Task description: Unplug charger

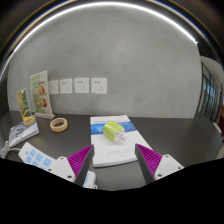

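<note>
Fingers (78, 160) apart before charger (112, 131)

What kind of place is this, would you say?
Probably an office or lab desk set against a wall: a dark tabletop, a row of wall sockets, a tape roll and a white power strip. The gripper is open.

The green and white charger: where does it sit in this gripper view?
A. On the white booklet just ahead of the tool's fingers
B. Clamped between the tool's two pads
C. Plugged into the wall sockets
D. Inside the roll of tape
A. The green and white charger rests on the white booklet on the dark table, just beyond the open tool, whose fingers touch nothing; the roll of tape lies apart, nearer the wall sockets.
</note>
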`<state>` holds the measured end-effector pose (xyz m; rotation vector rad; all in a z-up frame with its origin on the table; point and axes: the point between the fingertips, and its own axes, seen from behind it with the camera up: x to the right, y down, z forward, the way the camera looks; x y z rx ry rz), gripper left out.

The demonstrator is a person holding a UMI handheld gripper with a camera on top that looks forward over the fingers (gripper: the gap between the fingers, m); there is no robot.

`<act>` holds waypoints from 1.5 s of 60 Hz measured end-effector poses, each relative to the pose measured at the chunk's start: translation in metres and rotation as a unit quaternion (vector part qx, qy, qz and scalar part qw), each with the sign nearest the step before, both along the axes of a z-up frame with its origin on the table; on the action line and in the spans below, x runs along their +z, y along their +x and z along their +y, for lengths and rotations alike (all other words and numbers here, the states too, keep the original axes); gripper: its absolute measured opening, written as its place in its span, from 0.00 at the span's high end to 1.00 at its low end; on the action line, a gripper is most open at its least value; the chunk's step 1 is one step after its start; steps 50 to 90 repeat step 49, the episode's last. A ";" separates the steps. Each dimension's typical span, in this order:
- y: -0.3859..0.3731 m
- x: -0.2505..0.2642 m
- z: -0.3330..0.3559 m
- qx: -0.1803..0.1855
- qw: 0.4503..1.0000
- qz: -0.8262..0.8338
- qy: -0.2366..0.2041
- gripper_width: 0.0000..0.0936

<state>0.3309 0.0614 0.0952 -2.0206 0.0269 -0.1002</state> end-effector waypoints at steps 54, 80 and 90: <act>-0.016 -0.032 -0.292 -0.027 0.998 -0.025 -0.053 0.10; -0.016 -0.032 -0.292 -0.027 0.998 -0.025 -0.053 0.10; -0.016 -0.032 -0.292 -0.027 0.998 -0.025 -0.053 0.10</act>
